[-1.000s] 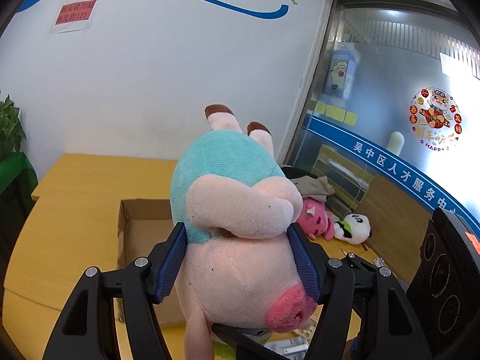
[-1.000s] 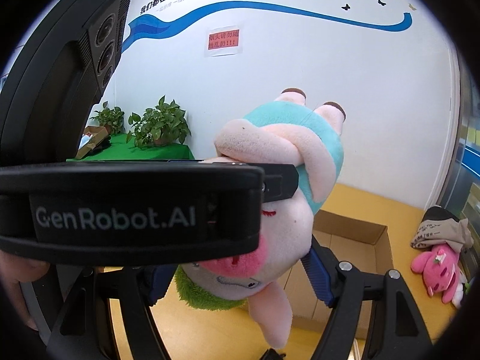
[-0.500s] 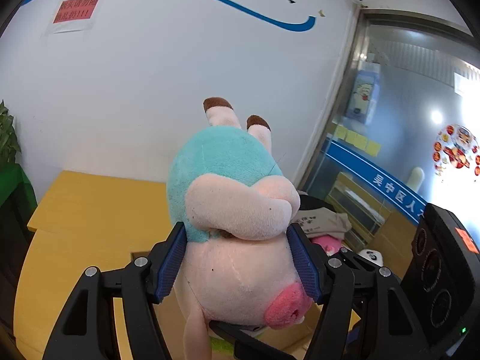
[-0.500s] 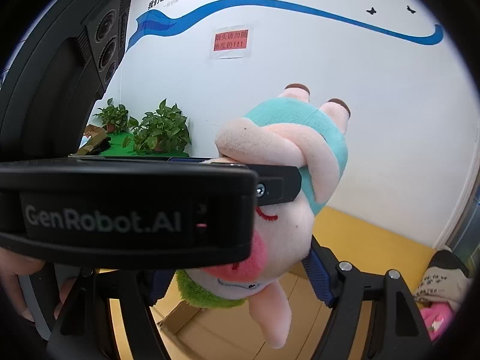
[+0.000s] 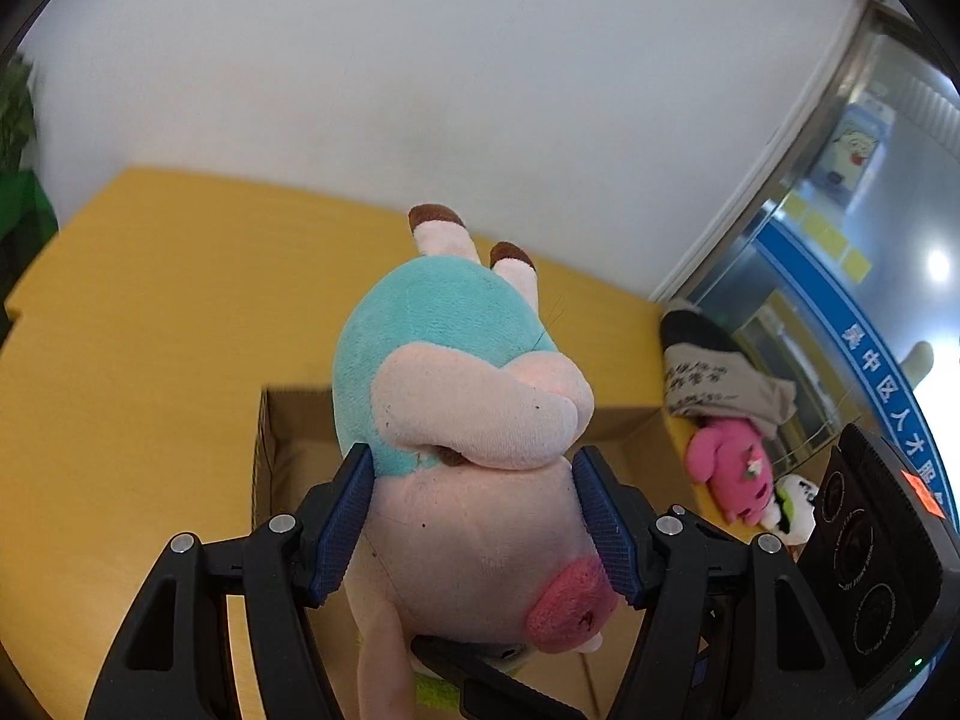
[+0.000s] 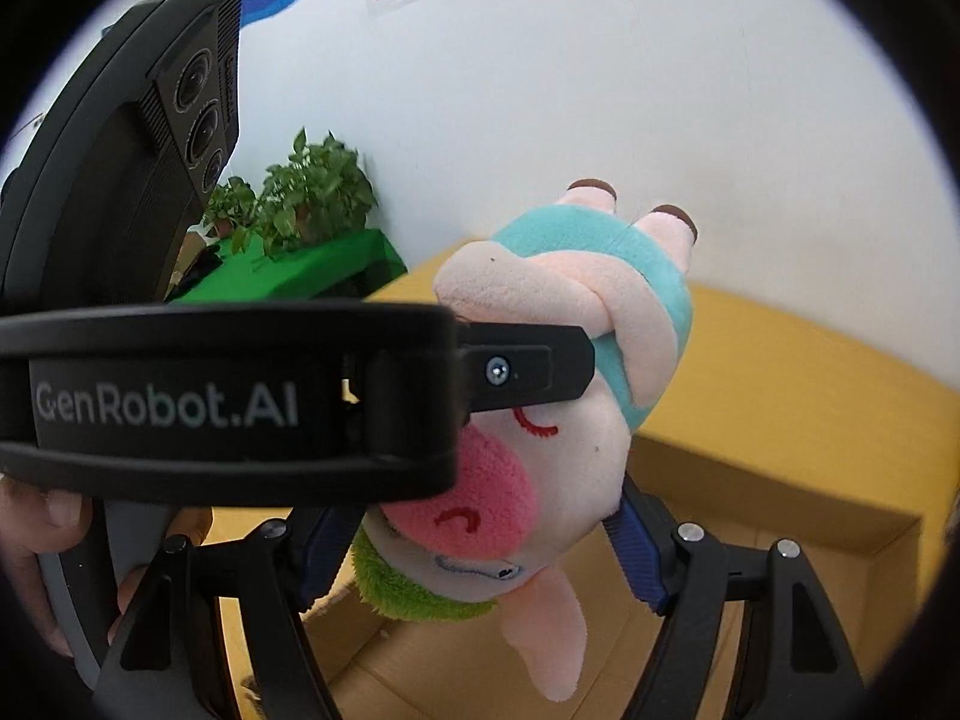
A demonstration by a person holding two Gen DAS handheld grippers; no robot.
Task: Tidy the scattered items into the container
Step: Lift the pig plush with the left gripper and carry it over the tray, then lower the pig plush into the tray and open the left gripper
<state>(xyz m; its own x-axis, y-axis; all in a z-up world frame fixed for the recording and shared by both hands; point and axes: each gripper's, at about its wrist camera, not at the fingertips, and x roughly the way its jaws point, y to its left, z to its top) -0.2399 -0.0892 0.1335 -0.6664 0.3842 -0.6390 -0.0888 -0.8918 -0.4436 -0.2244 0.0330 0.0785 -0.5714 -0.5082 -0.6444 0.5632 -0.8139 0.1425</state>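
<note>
one plush pig (image 5: 474, 420) hangs upside down at frame centre over one cardboard box (image 5: 282, 456), both the left gripper (image 5: 480, 531) and right gripper (image 6: 480, 558) clamped on its head. at right lie two, perhaps three, more toys, the pink toy (image 5: 729, 471) clearest; "genrobot.ai" reads at left in the right wrist view.

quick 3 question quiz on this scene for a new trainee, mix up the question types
1. True or false: the left gripper has its jaws closed on the pink plush pig in the turquoise shirt.
2. Multiple choice: what sits beneath the held pig? A) a blue plastic bin B) an open brown cardboard box C) a wire basket
3. Fill in: beside the box, on the yellow table, a small magenta plush toy lies next to a black-and-white ____ plush.

Key:
1. True; the pig hangs head down, and the right gripper flanks its head too.
2. B
3. panda
</note>
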